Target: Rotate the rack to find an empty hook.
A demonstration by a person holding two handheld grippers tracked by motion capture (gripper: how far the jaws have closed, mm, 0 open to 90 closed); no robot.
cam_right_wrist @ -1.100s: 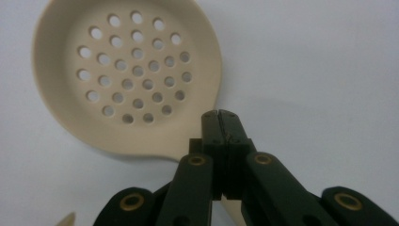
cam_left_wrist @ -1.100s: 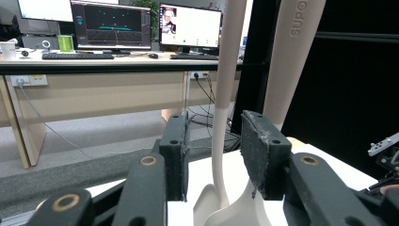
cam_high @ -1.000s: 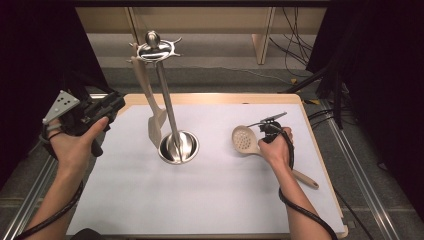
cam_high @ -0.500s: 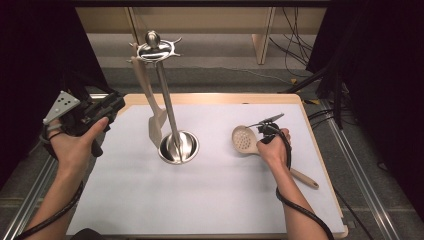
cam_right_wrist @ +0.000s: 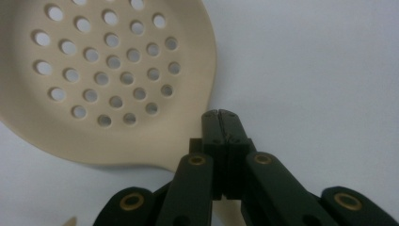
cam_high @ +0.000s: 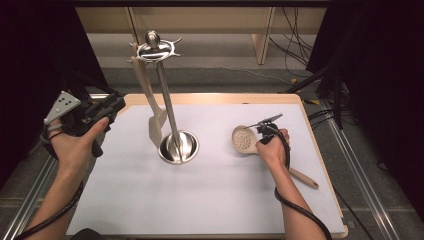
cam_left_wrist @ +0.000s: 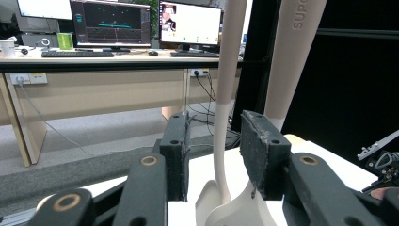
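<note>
Nearest you, your right gripper (cam_high: 266, 131) sits low on the table (cam_high: 210, 200), jaws pressed fully together with nothing visibly between them. In the right gripper view the closed tips lie right at the neck of the skimmer (cam_right_wrist: 99, 75), where the perforated bowl meets the handle — whether they pinch the handle beneath, you cannot tell. The skimmer lies flat on the white surface, bowl toward the middle, handle running back under your hand to the right edge.

Your left gripper (cam_high: 102, 111) hangs off the table's left side, jaws partly apart and empty; in its own view they frame the hanging spatula (cam_left_wrist: 230, 84) without touching it.

Farther in, the steel utensil stand (cam_high: 172, 125) rises from its round base at mid-table, with the spatula hung from the top ring.

Judgement: the step in hand is picking up the skimmer for hanging. Next move likely calls for a secure hold on the handle, then a lift — handle hole brought up to a free hook, clear of the spatula.
</note>
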